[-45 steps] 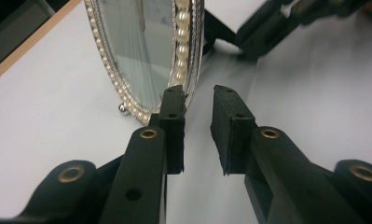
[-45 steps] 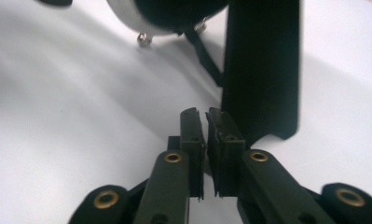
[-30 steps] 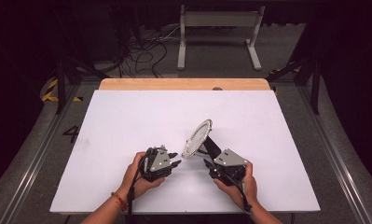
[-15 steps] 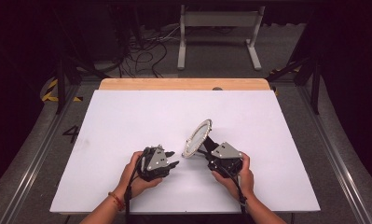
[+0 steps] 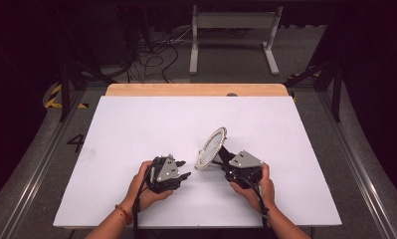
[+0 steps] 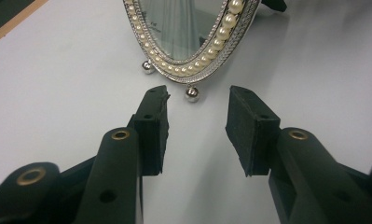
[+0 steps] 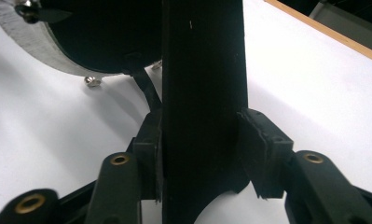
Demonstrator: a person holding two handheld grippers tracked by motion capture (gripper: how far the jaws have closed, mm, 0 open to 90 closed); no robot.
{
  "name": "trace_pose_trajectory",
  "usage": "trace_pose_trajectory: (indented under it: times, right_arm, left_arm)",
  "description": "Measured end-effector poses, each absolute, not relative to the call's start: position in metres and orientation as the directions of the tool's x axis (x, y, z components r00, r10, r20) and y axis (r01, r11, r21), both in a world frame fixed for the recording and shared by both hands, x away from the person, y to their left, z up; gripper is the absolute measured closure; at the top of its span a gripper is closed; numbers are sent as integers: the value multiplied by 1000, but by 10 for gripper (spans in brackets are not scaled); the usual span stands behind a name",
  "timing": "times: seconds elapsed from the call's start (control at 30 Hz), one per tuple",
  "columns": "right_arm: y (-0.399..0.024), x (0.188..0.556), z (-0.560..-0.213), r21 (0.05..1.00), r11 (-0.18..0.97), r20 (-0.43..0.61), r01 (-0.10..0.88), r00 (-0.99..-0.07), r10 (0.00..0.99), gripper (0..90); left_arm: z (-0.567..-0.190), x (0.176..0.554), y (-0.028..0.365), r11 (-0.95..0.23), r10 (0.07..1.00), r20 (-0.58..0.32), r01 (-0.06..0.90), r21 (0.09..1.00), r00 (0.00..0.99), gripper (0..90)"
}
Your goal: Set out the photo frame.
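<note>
An oval mirror [image 5: 211, 148] with a pearl-and-silver rim [image 6: 221, 32] stands tilted on the white table, propped on its black back stand [image 7: 202, 70]. My right gripper [image 5: 225, 159] is behind the mirror, shut on that stand. In the right gripper view the jaws of the gripper [image 7: 200, 126] press the stand's two edges, and the mirror's dark back [image 7: 104, 32] shows at the upper left. My left gripper [image 5: 183, 170] lies low in front of the mirror, open and holding nothing. In the left gripper view this gripper [image 6: 197, 100] points at the mirror's small ball feet [image 6: 191, 93].
A white sheet [image 5: 136, 129] covers the table, with a wooden strip [image 5: 196, 89] along the far edge. Behind the table stand a grey metal frame [image 5: 233, 22] and loose cables [image 5: 151, 59] on the floor. Rails run along both sides of the table.
My right gripper has slid forward along the stand, closer to the mirror's back. The mirror and my left gripper have barely moved.
</note>
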State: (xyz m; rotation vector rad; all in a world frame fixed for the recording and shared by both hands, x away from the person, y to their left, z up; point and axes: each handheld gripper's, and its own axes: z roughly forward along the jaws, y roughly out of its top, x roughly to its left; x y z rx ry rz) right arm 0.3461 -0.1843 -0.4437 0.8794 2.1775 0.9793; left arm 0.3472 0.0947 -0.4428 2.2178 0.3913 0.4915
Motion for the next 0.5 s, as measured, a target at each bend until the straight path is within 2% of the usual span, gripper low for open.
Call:
trace_pose_trajectory:
  times: [0.5]
  right_arm:
    - [-204, 351, -440, 771, 587, -265, 248, -713, 649, 606]
  left_arm:
    - [-441, 347, 96, -617, 431, 214, 113, 779, 877, 569]
